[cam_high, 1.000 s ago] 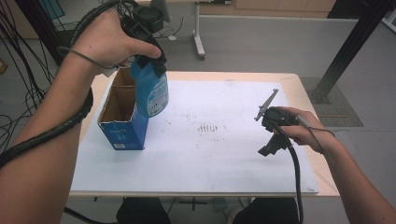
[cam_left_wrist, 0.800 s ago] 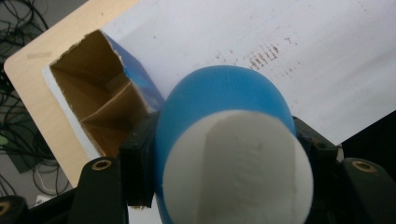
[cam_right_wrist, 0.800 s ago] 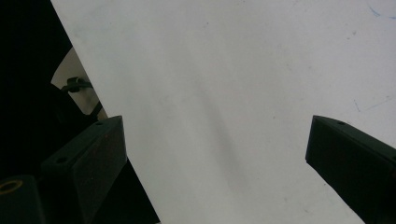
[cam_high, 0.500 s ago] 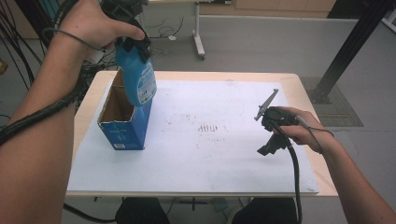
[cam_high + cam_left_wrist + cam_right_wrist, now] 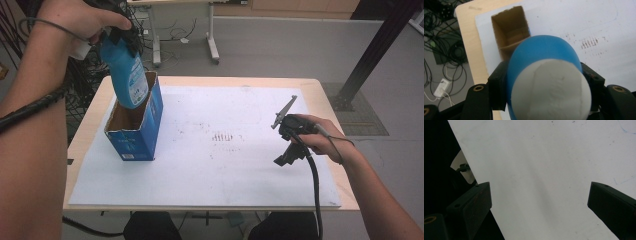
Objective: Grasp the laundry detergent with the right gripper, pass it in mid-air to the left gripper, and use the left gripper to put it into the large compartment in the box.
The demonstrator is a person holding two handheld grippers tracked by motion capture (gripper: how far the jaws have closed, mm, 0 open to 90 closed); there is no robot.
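Observation:
A blue bottle with a white top hangs nearly upright, and my left gripper is shut on its upper part. Its lower end sits at the mouth of an open blue cardboard box on the table's left side. In the left gripper view the bottle hides most of the box's opening, with the left gripper clamped around it. My right gripper is held low over the white sheet at the right, open. Nothing lies between its jaws in the right gripper view.
The white sheet covers most of the wooden table and has dark smudges in its middle. Cables lie tangled on the floor left of the table. A black post and a desk leg stand beyond it.
My left gripper has carried the bottle left and away from me, from beside the box to over its opening. The right gripper has stayed still.

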